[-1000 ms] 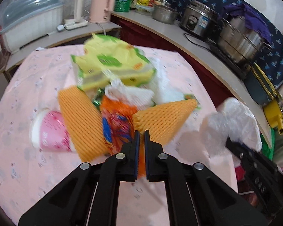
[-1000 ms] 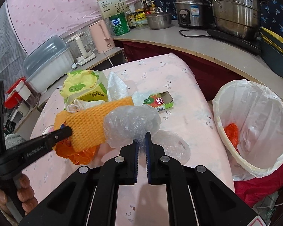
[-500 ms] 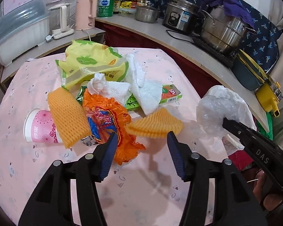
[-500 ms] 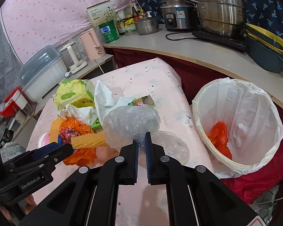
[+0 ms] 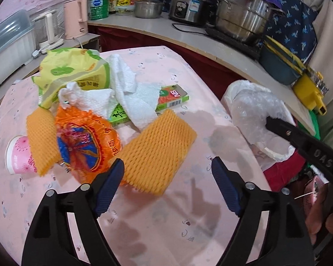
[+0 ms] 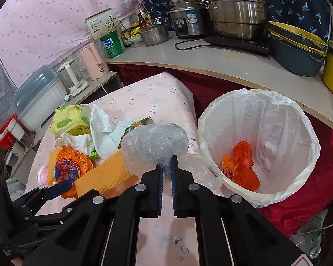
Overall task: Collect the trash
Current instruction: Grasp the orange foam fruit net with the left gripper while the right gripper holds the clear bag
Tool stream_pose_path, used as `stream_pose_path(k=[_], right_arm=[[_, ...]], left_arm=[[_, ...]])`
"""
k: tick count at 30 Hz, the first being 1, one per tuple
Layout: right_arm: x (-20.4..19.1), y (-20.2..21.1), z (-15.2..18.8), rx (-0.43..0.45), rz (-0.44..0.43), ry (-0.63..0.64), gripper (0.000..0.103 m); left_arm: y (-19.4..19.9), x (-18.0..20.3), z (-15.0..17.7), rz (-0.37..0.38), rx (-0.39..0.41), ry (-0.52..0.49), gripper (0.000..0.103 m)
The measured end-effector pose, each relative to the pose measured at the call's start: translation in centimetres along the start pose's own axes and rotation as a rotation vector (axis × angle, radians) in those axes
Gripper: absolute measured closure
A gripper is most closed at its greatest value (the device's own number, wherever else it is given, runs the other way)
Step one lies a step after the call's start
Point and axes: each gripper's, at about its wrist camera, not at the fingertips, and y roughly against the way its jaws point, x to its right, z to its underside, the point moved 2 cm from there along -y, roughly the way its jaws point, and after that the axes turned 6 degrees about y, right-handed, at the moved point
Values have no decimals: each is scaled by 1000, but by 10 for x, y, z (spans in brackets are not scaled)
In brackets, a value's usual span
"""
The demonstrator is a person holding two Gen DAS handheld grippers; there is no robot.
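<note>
Left view: left gripper (image 5: pixel 167 178) spread wide over the foam net (image 5: pixel 157 153) on the table (image 5: pixel 166 232) — nothing gripped. Right view: right gripper (image 6: pixel 165 170) pinched the plastic wrap (image 6: pixel 154 144) beside the bin (image 6: pixel 284 190) — likely mid-carry; next, over the rim, then release.

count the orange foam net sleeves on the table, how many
2: one foam net sleeve lies flat just ahead of the open left gripper; the other leans over the pink cup, left of the orange wrapper. More may hide under the pile.
</note>
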Motion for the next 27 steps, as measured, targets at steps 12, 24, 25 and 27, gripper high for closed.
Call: stream_pose_path(k=[12, 24, 25, 27], right_arm=[[9, -8, 2, -18, -2, -12, 96], [14, -9, 3, -19, -7, -18, 96], [13, -8, 3, -19, -6, -18, 96], [15, -7, 2, -13, -7, -18, 96]], left_arm=[[-39, 7, 8, -85, -39, -67, 39], [-51, -4, 10, -115, -47, -43, 87], [-49, -3, 8, -93, -52, -38, 95], [-44, -3, 6, -87, -43, -27, 95]])
